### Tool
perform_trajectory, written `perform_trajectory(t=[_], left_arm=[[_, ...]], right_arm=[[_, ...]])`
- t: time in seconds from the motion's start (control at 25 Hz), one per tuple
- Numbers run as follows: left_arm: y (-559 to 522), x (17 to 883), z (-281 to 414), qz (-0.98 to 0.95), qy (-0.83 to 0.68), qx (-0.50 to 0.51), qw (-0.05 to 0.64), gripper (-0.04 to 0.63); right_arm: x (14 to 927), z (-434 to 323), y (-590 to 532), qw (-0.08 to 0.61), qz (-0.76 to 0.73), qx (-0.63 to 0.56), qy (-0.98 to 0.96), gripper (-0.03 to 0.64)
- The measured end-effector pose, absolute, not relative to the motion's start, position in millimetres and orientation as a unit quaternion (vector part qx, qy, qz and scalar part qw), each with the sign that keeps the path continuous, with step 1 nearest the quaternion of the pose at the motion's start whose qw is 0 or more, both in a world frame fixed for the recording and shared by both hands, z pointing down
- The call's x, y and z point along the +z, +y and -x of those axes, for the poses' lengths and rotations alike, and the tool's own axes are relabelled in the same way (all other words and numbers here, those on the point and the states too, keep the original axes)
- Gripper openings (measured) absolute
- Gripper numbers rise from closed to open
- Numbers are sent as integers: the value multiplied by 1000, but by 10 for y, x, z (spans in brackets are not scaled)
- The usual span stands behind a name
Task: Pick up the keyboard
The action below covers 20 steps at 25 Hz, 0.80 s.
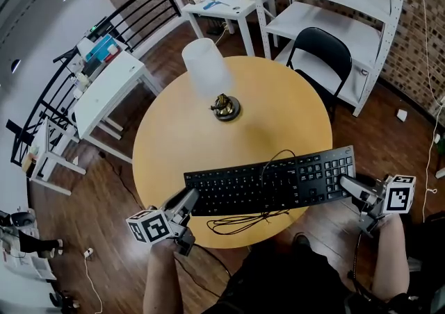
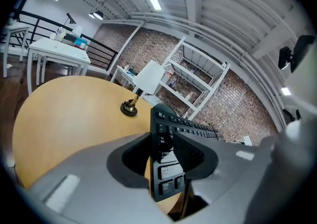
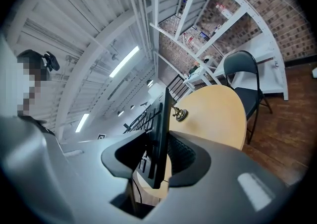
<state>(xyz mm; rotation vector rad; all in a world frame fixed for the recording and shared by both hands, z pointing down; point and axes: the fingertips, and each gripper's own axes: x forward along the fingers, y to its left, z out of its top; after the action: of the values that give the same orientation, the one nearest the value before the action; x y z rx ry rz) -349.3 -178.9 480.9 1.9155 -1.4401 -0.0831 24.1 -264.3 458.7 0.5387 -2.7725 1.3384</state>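
You face a round surface [image 1: 177, 135] with a smooth, yellow wooden top, which stands on a dark wooden floor [image 1: 115, 191]. One thing clearly rests on it: a small lamp [image 1: 214, 87] with a white shade and a dark, brass-coloured round base, set beyond the middle and toward the far edge. At the near edge, loops of black cable [image 1: 245, 222] from the keyboard [image 1: 271, 182] show over the rim. Whether they touch the top cannot be told.

A: Keyboard?
B: Black full-size keyboard [image 1: 271, 182], keys up, roughly level, right end slightly farther off, over the round table's [image 1: 181, 132] near edge.
A: Resting?
B: Looked clear of the tabletop, probably. Its cord [image 1: 243, 222] hung looped beneath.
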Motion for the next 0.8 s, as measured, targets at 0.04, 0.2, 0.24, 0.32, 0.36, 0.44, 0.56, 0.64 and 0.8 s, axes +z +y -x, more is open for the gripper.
perform_trajectory(t=[0.04,0.2,0.24,0.32,0.36,0.44,0.56,0.64,0.8], left_arm=[[-1783,4786,3491,-746,-559,-33,361,144],[-1766,4734,3471,-750,-556,-37,357,144],[-1759,4730,3460,-749,-557,-37,356,144],[-1748,4709,3439,-749,-560,-36,352,146],[-1747,4693,3427,-749,-561,-35,350,146],[-1752,4658,3397,-750,-560,-34,349,144],[-1739,4630,3395,-753,-558,-37,346,144],[-1723,4603,3407,-755,-559,-37,340,146],[-1728,4583,3416,-757,-559,-36,337,146]], right_arm=[[4564,-246,-2634,7,-172,425,-888,130],[4512,-255,-2623,5,-171,415,-894,129],[4506,-264,-2621,4,-170,414,-894,129],[4493,-294,-2612,1,-170,413,-895,129],[4487,-308,-2610,0,-169,413,-895,129],[4477,-323,-2614,2,-170,412,-895,129],[4444,-328,-2595,2,-172,408,-897,130],[4426,-327,-2571,1,-174,405,-898,130],[4411,-327,-2549,0,-177,402,-898,132]])
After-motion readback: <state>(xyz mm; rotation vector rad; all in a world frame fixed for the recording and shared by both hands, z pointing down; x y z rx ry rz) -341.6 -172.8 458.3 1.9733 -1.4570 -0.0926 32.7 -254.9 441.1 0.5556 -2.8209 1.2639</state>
